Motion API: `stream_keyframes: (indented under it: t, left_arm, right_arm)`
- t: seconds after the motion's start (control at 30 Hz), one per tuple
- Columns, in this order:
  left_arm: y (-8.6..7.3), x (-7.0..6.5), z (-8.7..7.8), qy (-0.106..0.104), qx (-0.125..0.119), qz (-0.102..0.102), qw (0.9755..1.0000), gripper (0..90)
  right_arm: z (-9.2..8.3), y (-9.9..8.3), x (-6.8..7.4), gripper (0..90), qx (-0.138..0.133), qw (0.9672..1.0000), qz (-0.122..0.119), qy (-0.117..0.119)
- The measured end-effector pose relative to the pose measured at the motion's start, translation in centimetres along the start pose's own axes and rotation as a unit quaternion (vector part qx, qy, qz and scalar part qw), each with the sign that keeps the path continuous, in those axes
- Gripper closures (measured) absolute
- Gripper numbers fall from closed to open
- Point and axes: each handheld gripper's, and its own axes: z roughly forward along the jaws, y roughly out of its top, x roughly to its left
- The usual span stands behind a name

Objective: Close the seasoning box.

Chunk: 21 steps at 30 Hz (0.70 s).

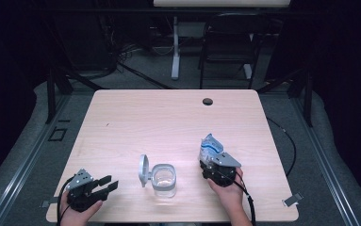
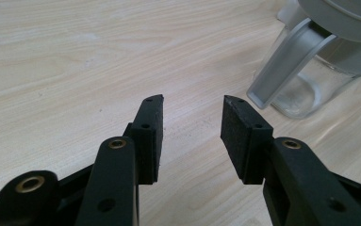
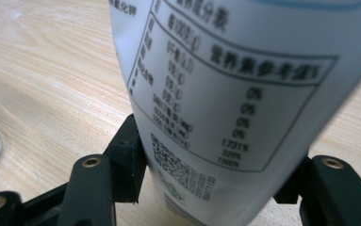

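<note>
where right claw [image 3: 206,188] clamps pouch [image 3: 225,94], nutrition table legible

white-and-blue pouch [image 1: 211,147] (black print), pale wood table [image 1: 135,117]

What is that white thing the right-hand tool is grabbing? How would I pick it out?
Look at the wooden table, near edge, right of the clear jar. There the right gripper clasps a soft white pouch. It alone has blue print and a nutrition table.

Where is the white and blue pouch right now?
In the high view the pouch stands right of the open jar, near the table's front edge, between the jaws of the right gripper.
</note>
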Motion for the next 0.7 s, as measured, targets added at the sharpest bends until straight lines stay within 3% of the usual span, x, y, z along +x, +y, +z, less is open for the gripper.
stream_keyframes:
  t: [0.6, 0.7]
  left_arm:
    - [-0.34, 0.21, 0.32, 0.003, 0.003, -0.004, 1.0, 60.1]
    - [-0.35, 0.24, 0.29, 0.002, 0.005, -0.004, 1.0, 60.1]
  right_arm:
    - [-0.12, 0.05, -0.19, 41.6, 0.003, 0.9999, -0.012, 0.009]
    - [-0.29, 0.05, -0.05, 41.7, 0.004, 0.9996, -0.024, 0.013]
